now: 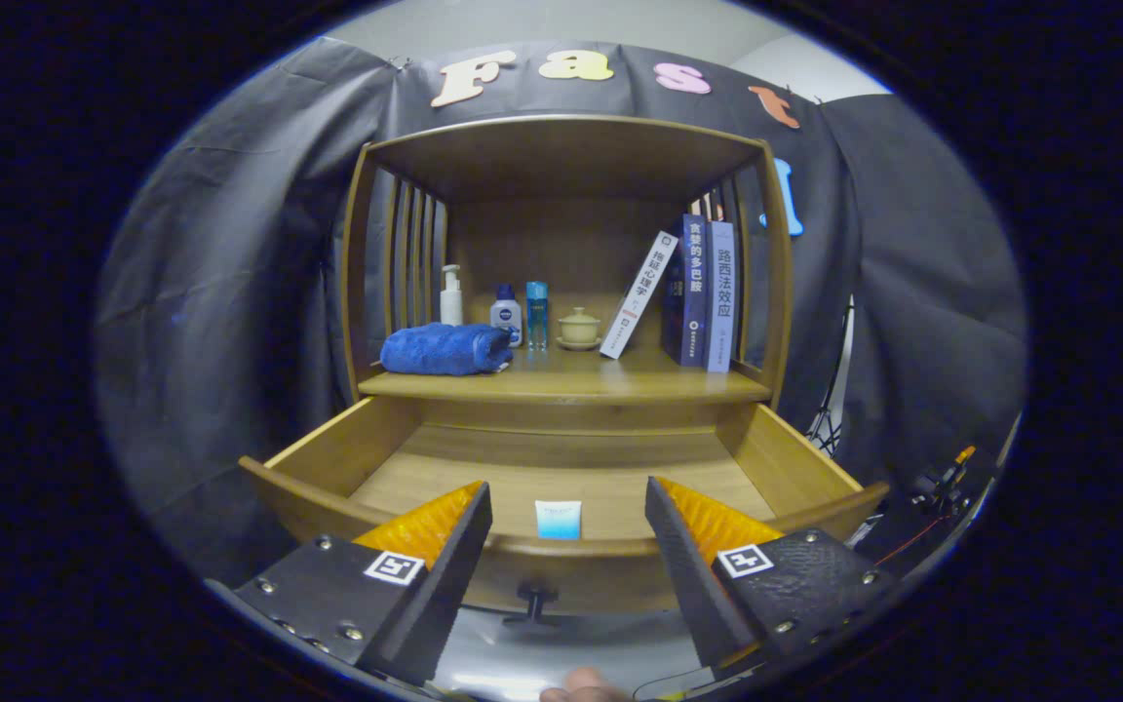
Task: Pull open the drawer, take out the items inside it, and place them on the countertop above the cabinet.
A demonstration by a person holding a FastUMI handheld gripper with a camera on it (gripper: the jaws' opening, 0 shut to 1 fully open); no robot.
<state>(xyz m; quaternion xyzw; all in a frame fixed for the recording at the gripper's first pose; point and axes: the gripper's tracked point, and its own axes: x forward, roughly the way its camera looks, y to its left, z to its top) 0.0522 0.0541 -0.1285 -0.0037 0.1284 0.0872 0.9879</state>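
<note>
While open-clawed (568,522): packet (558,520) in drawer (328,458)

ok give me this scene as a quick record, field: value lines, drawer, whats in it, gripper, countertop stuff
drawer: drawer pulled open, knob facing the gripper
inside drawer: one small white-and-blue packet near the front wall
gripper: gripper open, fingers apart, holding nothing, packet between and just beyond the tips
countertop: countertop holds a blue towel, three bottles, a lidded cup, books
task stage: packet not yet taken out
</note>
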